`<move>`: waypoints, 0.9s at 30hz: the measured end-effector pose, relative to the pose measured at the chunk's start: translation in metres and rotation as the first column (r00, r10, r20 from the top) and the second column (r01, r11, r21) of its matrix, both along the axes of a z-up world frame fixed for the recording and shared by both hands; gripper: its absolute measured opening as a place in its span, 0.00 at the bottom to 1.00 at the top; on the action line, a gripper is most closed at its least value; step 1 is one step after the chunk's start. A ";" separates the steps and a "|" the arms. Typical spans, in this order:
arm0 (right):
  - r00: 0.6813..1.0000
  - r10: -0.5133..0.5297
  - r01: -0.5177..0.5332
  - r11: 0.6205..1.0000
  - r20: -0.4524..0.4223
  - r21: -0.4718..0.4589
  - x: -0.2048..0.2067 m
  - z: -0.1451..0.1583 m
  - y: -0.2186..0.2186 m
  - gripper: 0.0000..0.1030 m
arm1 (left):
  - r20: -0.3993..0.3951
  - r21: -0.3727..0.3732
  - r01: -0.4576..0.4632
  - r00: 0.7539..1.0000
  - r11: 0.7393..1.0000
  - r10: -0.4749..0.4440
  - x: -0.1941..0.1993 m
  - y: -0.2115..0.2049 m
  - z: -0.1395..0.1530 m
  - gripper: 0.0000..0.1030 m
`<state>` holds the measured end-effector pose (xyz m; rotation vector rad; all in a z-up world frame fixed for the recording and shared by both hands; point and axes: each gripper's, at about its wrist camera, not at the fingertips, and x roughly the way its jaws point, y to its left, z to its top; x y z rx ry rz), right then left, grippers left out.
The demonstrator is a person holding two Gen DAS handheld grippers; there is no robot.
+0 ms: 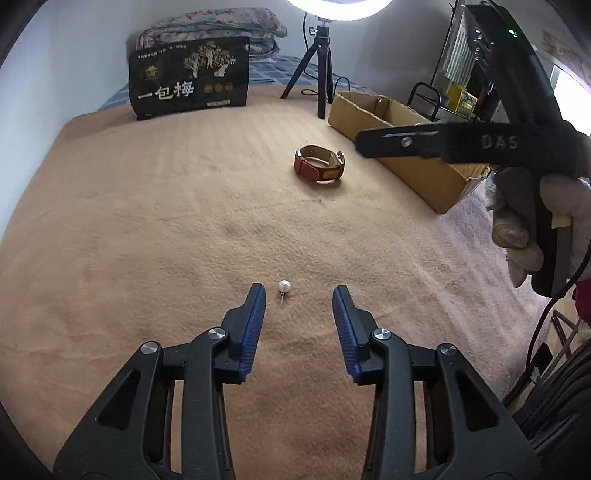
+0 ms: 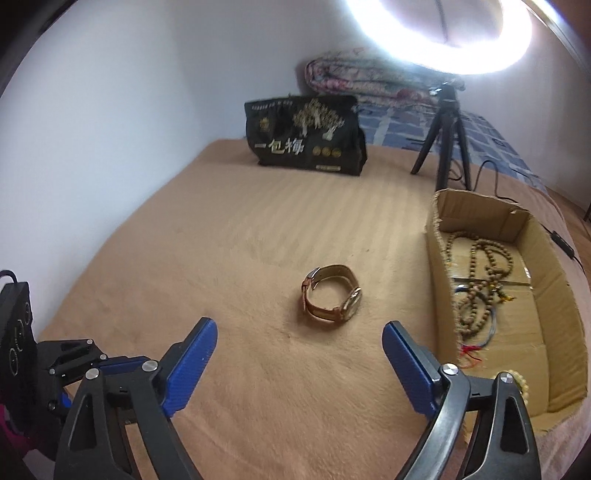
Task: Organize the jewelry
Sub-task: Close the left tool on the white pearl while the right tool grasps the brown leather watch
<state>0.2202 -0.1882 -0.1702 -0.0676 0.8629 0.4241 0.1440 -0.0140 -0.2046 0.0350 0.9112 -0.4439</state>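
Observation:
A small pearl stud earring (image 1: 284, 288) lies on the tan blanket (image 1: 147, 221), just ahead of my left gripper (image 1: 299, 295) and closer to its left fingertip. Its blue pads stand apart and touch nothing. A brown leather watch (image 1: 320, 165) rests further off; the right wrist view shows this watch (image 2: 332, 297) a little ahead of my right gripper (image 2: 300, 332), whose fingers are spread wide and hold nothing. An open cardboard box (image 2: 565, 295) to the right holds strings of wooden beads (image 2: 480, 280). The right gripper's body (image 1: 480, 142), held in a hand, hangs over the box (image 1: 424, 173).
A black snack bag (image 1: 188, 79) stands at the back of the bed by the white wall. A ring light on a small tripod (image 1: 317, 70) stands behind the box, its cable trailing. Folded quilts (image 1: 210, 31) lie at the far end.

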 end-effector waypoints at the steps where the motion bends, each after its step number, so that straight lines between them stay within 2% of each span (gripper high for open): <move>1: 1.000 0.006 -0.006 1.000 -0.005 -0.020 0.003 -0.005 0.005 0.86 | -0.009 -0.002 -0.003 1.000 1.000 0.003 0.004 0.000 -0.003 0.31; 6: 1.000 0.008 -0.010 0.997 -0.022 -0.071 0.019 -0.021 0.018 0.85 | -0.036 -0.016 -0.015 0.999 1.000 0.015 0.017 0.004 -0.014 0.30; 13: 0.999 -0.015 0.011 0.996 -0.047 -0.084 0.036 -0.036 0.026 0.85 | -0.055 -0.029 -0.001 0.998 1.000 -0.001 0.023 0.004 -0.022 0.30; 15: 0.998 -0.021 0.016 0.995 -0.051 -0.094 0.040 -0.039 0.027 0.84 | -0.057 -0.025 0.005 0.998 1.000 -0.006 0.024 0.002 -0.023 0.25; 20: 0.997 -0.046 0.038 0.992 -0.062 -0.118 0.048 -0.047 0.028 0.83 | -0.071 -0.020 0.004 0.997 1.000 -0.006 0.026 0.002 -0.030 0.22; 23: 0.995 -0.065 0.056 0.991 -0.074 -0.123 0.056 -0.052 0.027 0.83 | -0.070 -0.014 0.000 0.998 1.000 -0.001 0.027 0.002 -0.031 0.16; 27: 0.993 -0.087 0.075 0.987 -0.081 -0.141 0.063 -0.059 0.028 0.73 | -0.065 -0.009 0.007 0.998 1.000 -0.007 0.025 0.001 -0.032 0.13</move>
